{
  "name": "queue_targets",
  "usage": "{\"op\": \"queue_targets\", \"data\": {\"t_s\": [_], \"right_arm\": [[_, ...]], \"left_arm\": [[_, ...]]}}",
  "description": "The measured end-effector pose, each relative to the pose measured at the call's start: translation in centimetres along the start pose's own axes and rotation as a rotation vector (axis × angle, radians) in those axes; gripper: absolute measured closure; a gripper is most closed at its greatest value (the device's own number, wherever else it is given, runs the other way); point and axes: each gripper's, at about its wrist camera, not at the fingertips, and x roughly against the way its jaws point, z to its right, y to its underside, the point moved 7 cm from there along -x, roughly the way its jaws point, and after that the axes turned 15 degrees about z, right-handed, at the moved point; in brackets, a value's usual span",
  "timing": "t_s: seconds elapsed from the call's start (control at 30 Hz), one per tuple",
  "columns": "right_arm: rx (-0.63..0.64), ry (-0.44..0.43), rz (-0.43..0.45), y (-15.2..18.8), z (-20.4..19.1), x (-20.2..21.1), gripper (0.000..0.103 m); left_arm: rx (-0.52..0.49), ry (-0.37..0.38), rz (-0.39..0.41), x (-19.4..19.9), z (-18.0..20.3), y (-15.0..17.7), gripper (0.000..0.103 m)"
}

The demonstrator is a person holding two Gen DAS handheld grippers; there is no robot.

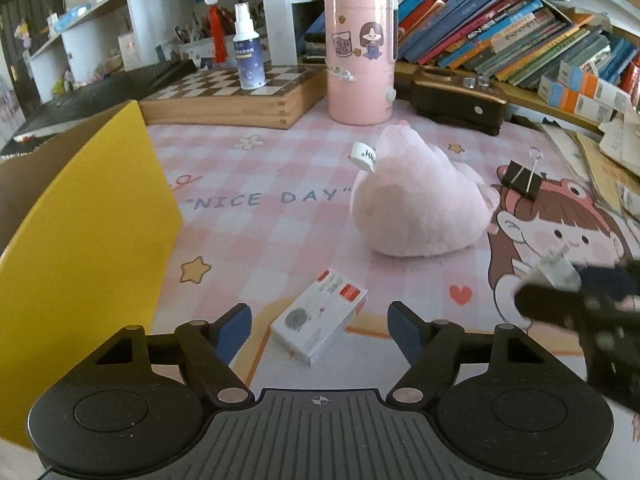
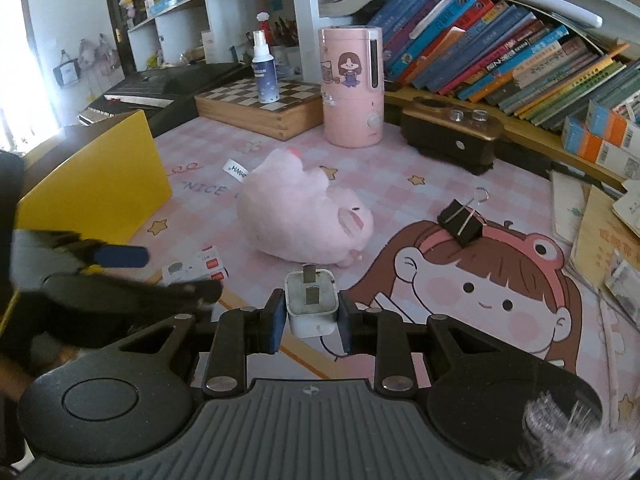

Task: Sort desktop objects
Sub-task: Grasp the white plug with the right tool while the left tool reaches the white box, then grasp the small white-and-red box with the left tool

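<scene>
At nine o'clock in my left view stands the yellow box (image 1: 84, 248), and my left gripper (image 1: 320, 326) hangs with its fingers apart over the small carton (image 1: 320, 322) on the mat (image 1: 256, 184). The plush (image 1: 420, 204) lies at one o'clock, the clip (image 1: 520, 180) beyond at two. My right gripper (image 2: 312, 316) is clamped on the charger (image 2: 310, 304), prongs up, above the mat.

Sunlit white shelving (image 2: 224, 20) behind pink-checked desk mat (image 2: 400, 168)
</scene>
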Motion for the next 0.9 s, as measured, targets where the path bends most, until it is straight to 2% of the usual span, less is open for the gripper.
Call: {"op": "queue_targets", "data": {"t_s": [0.07, 0.37, 0.9], "right_arm": [[-0.01, 0.003, -0.003, 0.1, 0.1, 0.1, 0.078], [-0.037, 0.01, -0.012, 0.5, 0.4, 0.2, 0.078], [-0.04, 0.023, -0.029, 0.7, 0.2, 0.7, 0.078]], "left_arm": [[0.0, -0.002, -0.004, -0.5, 0.1, -0.1, 0.028], [0.009, -0.02, -0.032, -1.5, 0.1, 0.2, 0.047], [0.063, 0.044, 0.008, 1.4, -0.1, -0.7, 0.049]]}}
